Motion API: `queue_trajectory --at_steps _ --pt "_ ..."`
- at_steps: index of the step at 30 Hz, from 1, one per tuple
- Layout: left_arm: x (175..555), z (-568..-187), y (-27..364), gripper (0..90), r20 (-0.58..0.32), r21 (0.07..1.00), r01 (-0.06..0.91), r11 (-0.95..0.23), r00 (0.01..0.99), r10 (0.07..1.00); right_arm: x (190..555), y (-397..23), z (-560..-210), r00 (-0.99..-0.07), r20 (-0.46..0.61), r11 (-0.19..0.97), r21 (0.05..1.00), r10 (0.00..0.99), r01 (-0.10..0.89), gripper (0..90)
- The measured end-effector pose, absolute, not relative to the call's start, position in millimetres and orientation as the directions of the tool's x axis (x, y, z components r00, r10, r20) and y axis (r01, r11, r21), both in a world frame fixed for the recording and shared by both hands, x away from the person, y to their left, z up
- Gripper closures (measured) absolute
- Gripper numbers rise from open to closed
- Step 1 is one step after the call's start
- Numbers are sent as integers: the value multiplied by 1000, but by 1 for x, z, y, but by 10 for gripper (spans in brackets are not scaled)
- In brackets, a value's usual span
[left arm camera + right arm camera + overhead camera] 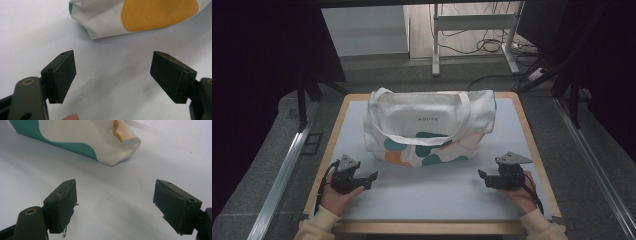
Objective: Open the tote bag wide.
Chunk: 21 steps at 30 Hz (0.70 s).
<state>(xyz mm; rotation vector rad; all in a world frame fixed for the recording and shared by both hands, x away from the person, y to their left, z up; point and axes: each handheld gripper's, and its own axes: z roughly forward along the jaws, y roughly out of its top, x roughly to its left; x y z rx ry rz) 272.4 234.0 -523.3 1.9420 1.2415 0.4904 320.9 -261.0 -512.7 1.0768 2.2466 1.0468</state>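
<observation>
From above, your left gripper (pixel 371 176) and right gripper (pixel 482 175) flank the soft, probably light canvas tote bag (pixel 432 125) at frame centre; each gripper view shows jaws apart, empty—pinch the straps (pixel 465 107).

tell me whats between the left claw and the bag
Nothing: bare white table surface runs from the open left claw to the tote bag, in the left gripper view.
</observation>
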Motion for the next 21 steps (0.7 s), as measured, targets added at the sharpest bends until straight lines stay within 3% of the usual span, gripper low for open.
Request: queue_trajectory --at_steps 21 --pt "273 -506 239 225 -121 779 594 -200 455 882 320 -267 -490 -603 0 338 828 798 447 222"
